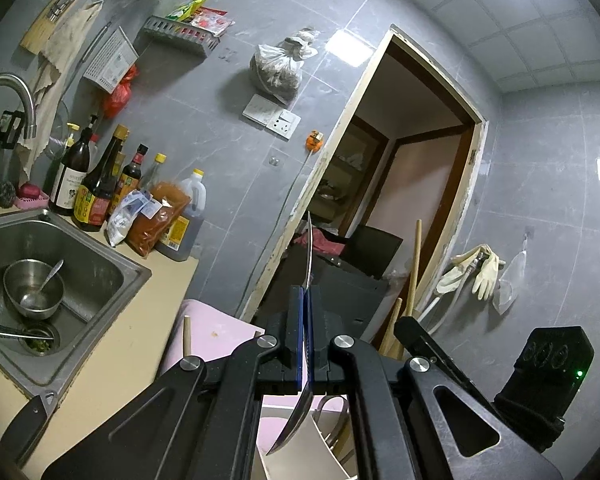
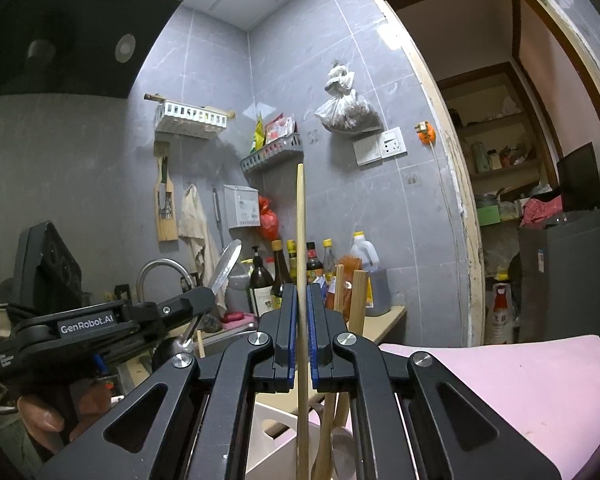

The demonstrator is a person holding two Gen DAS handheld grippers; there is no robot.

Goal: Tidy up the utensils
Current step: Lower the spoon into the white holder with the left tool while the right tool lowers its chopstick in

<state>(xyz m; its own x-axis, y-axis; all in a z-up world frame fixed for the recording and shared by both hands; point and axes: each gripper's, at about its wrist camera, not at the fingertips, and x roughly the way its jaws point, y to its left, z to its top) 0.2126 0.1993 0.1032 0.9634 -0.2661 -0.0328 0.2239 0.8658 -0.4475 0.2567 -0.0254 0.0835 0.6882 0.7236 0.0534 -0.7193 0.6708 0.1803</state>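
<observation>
Between the blue pads, left wrist view: the left gripper [image 1: 305, 316] is clamped on a metal spoon [image 1: 309, 252]
Spoon look: thin, shiny steel, seen edge-on; handle runs toward 12 o'clock, curved bowl hangs below the jaws toward 6 o'clock
Holder: a white utensil holder [image 1: 300, 452] with a flat divider wall sits under the spoon bowl at 6 o'clock, on a pale pink mat [image 1: 216, 332]
Sink: brushed steel sink [image 1: 100, 272] at 9 o'clock, holding a round steel bowl [image 1: 34, 288] with a second spoon inside
Bottles: dark glass sauce bottles [image 1: 96, 184] and crinkled plastic packets stand at 10 o'clock on the beige counter
Other tool: the right gripper's black body shows at 4 o'clock, round wooden sticks beside it

Right wrist view, centre: the right gripper [image 2: 300, 316] is closed on a wooden chopstick [image 2: 301, 240]
Chopstick look: pale, smooth, round, upright; its lower end passes down into the holder at 6 o'clock
Holder contents: wooden-handled utensils [image 2: 356, 300] rise just right of the jaws, at 1 o'clock
Left tool: at 9 o'clock, matte black, gripping the spoon, whose flat shiny handle tilts toward 1 o'clock
Mat: soft pink, at 4 o'clock
</observation>
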